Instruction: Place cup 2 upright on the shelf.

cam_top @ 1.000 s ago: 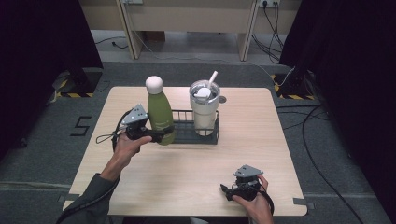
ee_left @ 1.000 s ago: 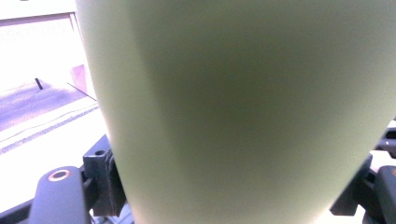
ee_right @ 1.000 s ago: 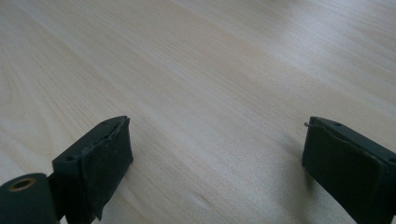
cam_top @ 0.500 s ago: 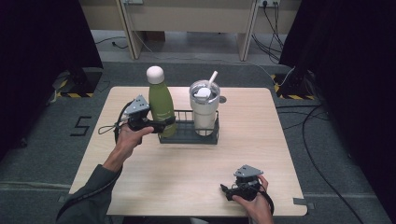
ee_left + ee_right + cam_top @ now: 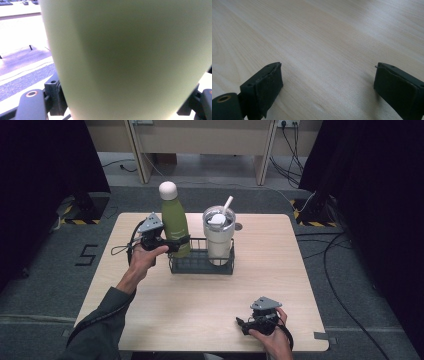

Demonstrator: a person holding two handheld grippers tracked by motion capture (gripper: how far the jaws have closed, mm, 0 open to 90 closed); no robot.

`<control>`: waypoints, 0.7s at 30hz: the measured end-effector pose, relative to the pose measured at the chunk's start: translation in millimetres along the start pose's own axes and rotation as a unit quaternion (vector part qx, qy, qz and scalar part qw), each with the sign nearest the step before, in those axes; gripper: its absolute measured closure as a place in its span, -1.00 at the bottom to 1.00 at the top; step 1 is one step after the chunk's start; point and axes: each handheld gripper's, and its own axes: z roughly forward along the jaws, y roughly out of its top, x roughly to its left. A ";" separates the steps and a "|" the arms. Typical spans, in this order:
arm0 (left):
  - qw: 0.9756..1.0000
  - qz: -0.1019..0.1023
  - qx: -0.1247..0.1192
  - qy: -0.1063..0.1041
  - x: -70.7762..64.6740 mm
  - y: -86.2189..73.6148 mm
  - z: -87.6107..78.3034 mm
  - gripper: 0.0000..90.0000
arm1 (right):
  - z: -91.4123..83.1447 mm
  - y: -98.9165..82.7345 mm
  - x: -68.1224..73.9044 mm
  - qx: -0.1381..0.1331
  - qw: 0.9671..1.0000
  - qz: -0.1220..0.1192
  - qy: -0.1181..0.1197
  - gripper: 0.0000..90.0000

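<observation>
High view: green bottle held at the basket's left end

High view shows my left gripper (image 5: 172, 242) clamped around the lower body of the green bottle (image 5: 174, 220), one jaw on each side of it. The bottle stands upright with its pale rounded cap (image 5: 168, 189) on top, and its base is at the left end of the black wire basket (image 5: 200, 262); I cannot tell whether the base rests on the basket floor or hangs just above it. My left hand (image 5: 142, 257) comes in from the near left side of the tabletop (image 5: 210, 305), sleeve trailing back to the bottom edge.

Left gripper view has the bottle's green wall (image 5: 130, 60) pressed up close between my two black jaws, which show at the lower left and lower right corners, tight against it.

Beside the bottle, at the right end of the same basket, stands a white tumbler (image 5: 218, 237) with a lid and a straw (image 5: 227, 203), upright and near the bottle without touching it.

My right gripper (image 5: 246, 326) rests low at the near right part of the tabletop, well apart from the basket. Right gripper view shows its jaws spread wide with bare pale wood (image 5: 324, 45) between them, holding nothing.
</observation>
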 end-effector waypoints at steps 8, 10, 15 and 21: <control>1.000 -0.009 -0.002 0.005 6.7 -4.3 15.4 -0.55 | 0.0 0.0 0.0 0.000 1.000 0.000 0.000 -0.81; 1.000 -0.007 -0.001 0.006 7.3 -4.6 18.8 -0.55 | 0.0 0.0 0.0 0.000 1.000 0.000 0.000 -0.81; 1.000 -0.007 0.002 0.009 9.2 -7.1 24.7 -0.55 | 0.0 -0.1 0.1 0.000 1.000 0.000 0.000 -0.81; 1.000 -0.008 0.005 0.012 11.1 -13.4 30.9 -0.55 | 0.0 0.0 0.1 0.000 1.000 0.000 0.000 -0.81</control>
